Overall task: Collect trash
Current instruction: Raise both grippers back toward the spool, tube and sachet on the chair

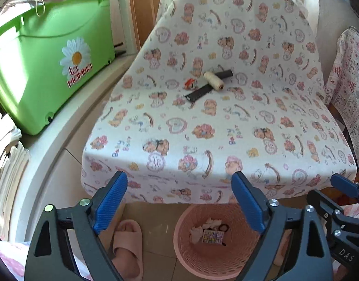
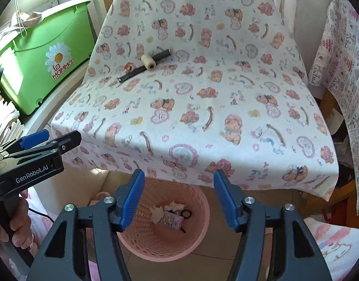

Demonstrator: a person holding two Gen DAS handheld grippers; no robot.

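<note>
1. Hanging above pink basket [image 1: 204, 255] at 6 o'clock in both views, left gripper [image 1: 179, 201] and right gripper [image 2: 178, 199] both gaping wide, blue pads apart, gripping nothing
2. Sitting inside basket [image 2: 165, 245]: crumpled paper scraps [image 2: 157, 213], patterned little box [image 2: 171, 220], black ring-shaped bit, too small to tell
3. Lying on cloth-covered chair seat [image 1: 226, 126] at 12 o'clock from left gripper: cream thread spool [image 1: 214, 81] crossing over black strip [image 1: 210, 83], red-white wrapper [image 1: 190, 83] just beside strip
4. Standing at 10 o'clock, green tub [image 1: 46, 58] bearing daisy logo
5. Lying on floor at 7 o'clock, pink slipper [image 1: 126, 250] near basket
</note>
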